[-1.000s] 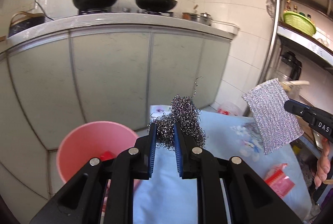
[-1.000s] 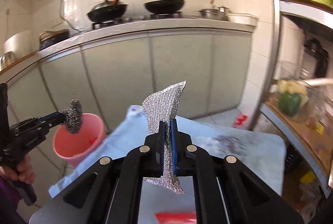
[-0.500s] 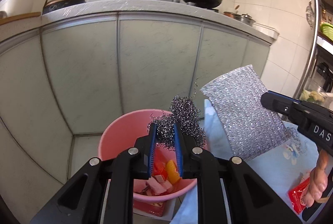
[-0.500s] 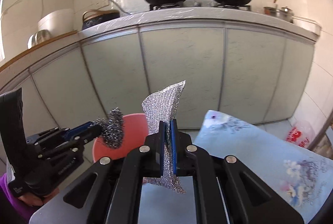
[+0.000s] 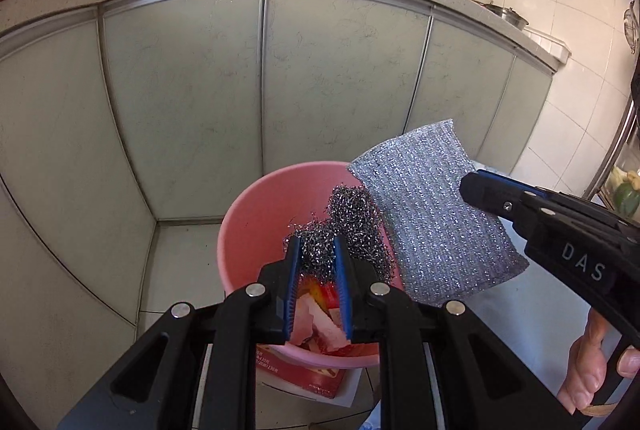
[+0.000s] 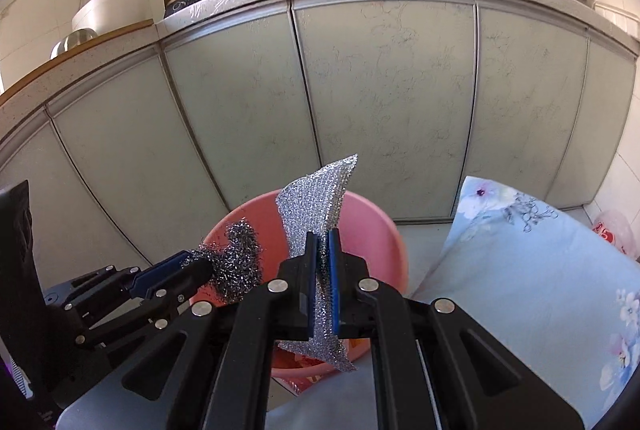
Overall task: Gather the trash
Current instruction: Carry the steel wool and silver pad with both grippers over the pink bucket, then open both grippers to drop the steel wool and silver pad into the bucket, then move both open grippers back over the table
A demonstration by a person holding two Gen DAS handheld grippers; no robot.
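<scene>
left gripper [image 5: 316,250] pinching steel wool [image 5: 352,226] over pink bucket [image 5: 256,218], right gripper [image 6: 322,244] clamping silver scouring pad [image 6: 316,202]

1. The pink bucket [image 5: 256,226] mouth, centre frame, is open on its left half; trash scraps [image 5: 316,322] lie low inside.
2. The silver scouring pad [image 5: 432,214] overhangs its right rim.
3. Cabinet doors [image 5: 200,78] wall off the space behind.
4. The cloth-covered table [image 6: 532,270] blocks the lower right.
</scene>
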